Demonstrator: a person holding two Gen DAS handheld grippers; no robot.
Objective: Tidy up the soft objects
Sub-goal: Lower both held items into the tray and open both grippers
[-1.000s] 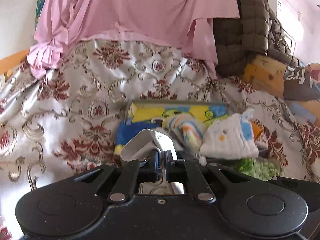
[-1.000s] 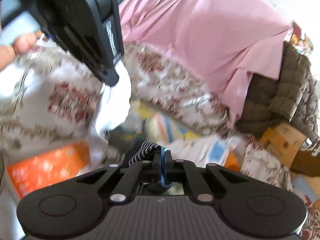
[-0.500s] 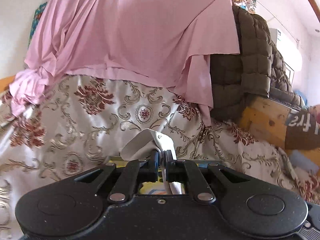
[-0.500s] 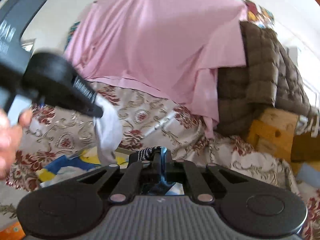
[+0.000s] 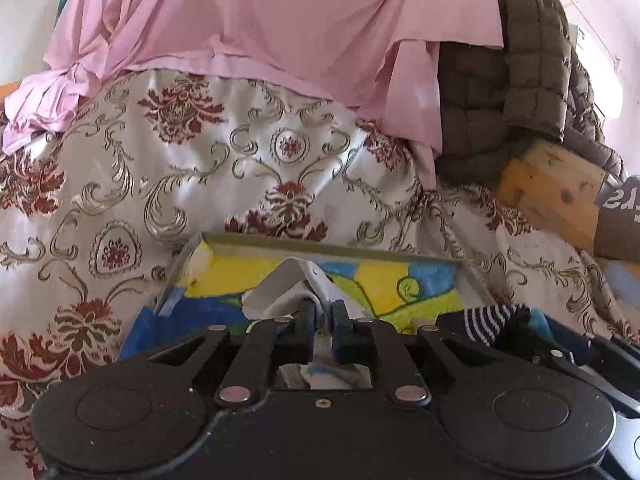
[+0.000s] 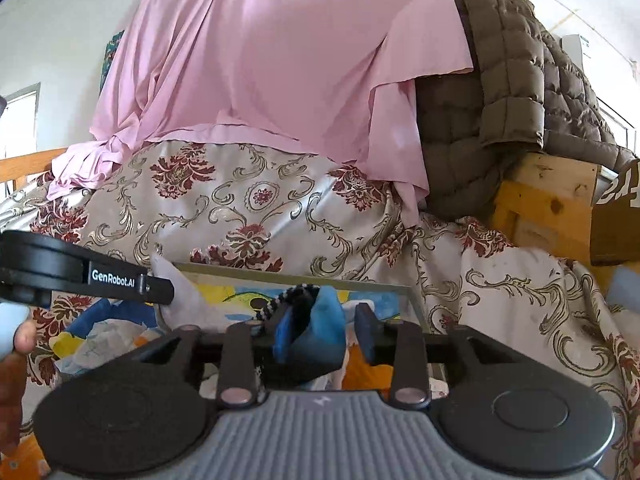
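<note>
My left gripper (image 5: 323, 314) is shut on a white-grey cloth (image 5: 288, 286) and holds it over a clear bin (image 5: 320, 246) lined with a yellow and blue towel (image 5: 392, 280). My right gripper (image 6: 326, 320) has its jaws apart; a blue sock with a black-and-white striped cuff (image 6: 316, 320) sits loosely between them, over the same bin (image 6: 296, 272). The striped sock (image 5: 490, 320) and right gripper show at the right in the left wrist view. The left gripper (image 6: 160, 290) with the white cloth (image 6: 180, 292) shows at the left in the right wrist view.
The bin rests on a floral bedspread (image 5: 168, 168). A pink sheet (image 6: 280, 60) and a brown quilted jacket (image 6: 500, 80) hang behind it. A wooden frame (image 6: 548, 200) stands at the right. Several soft items (image 6: 100, 340) lie in the bin's left part.
Both grippers have come down over the bin. The right gripper's jaws have opened around the blue striped sock. The left gripper still holds the white cloth.
</note>
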